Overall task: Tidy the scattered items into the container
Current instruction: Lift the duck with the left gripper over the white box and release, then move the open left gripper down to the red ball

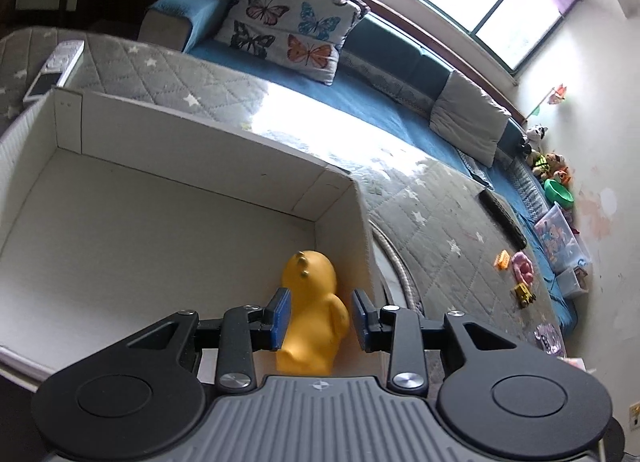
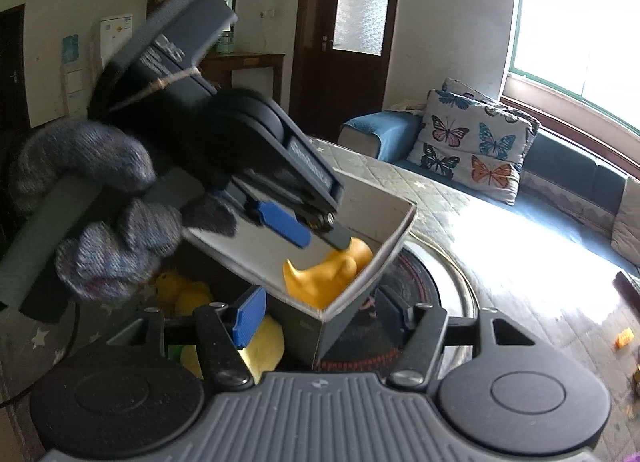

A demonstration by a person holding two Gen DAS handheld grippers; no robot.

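Observation:
A white cardboard box (image 1: 208,158) sits on a grey quilted mat. A yellow rubber duck (image 1: 310,318) lies inside it in the near right corner. My left gripper (image 1: 320,316) is inside the box, its blue pads on either side of the duck with small gaps, so it looks open. In the right wrist view the duck (image 2: 328,272) lies in the box corner (image 2: 394,240) with the left gripper (image 2: 304,230) above it, held by a gloved hand. My right gripper (image 2: 316,314) is open and empty, in front of the box corner.
Yellow plush toys (image 2: 188,294) lie beside the box. Small toys (image 1: 520,274) are scattered on the mat (image 1: 432,218) at the right. A remote (image 1: 54,68) lies beyond the box. A blue sofa with a butterfly cushion (image 1: 288,22) runs behind.

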